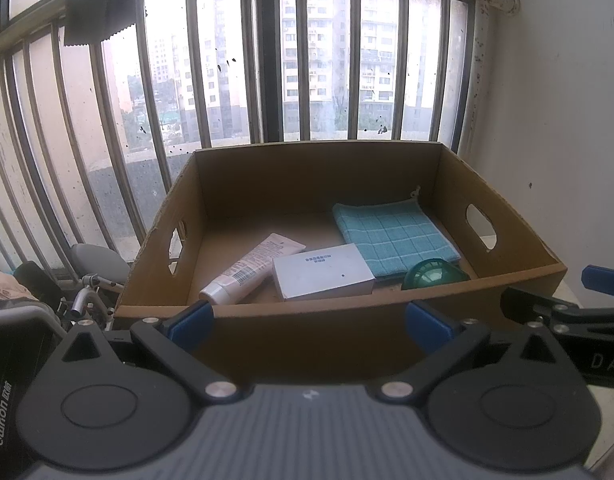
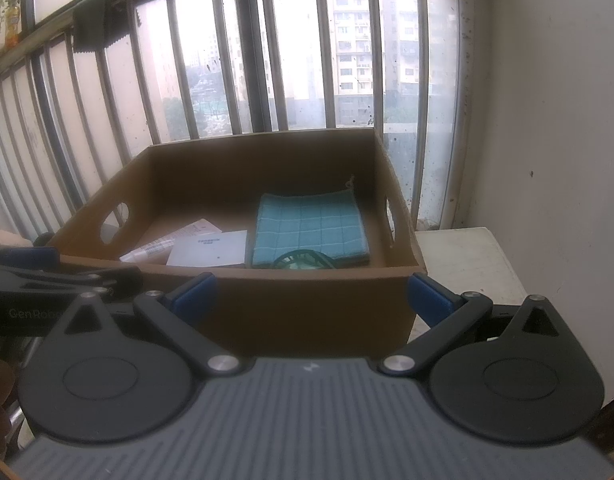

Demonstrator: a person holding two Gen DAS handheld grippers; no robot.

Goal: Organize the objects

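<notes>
An open cardboard box [image 1: 347,308] [image 2: 315,272] stands before a barred window. Inside lie a white tube [image 1: 251,268] [image 2: 147,250], a white flat carton [image 1: 323,272] [image 2: 211,248], a folded teal checked cloth [image 1: 391,236] [image 2: 307,226] and a green round mesh object [image 1: 431,274] [image 2: 303,262] at the near wall. My left gripper [image 1: 309,324] is open, held just short of the box's near wall with nothing between its blue pads. My right gripper [image 2: 311,294] is open too, empty, facing the same wall. Each gripper shows at the edge of the other's view.
The box rests on a white surface [image 2: 467,264] beside a white wall [image 2: 555,120]. Window bars [image 1: 251,60] run behind it. A grey seat and metal frame [image 1: 95,276] stand at lower left. A dark cloth [image 1: 95,20] hangs from the rail.
</notes>
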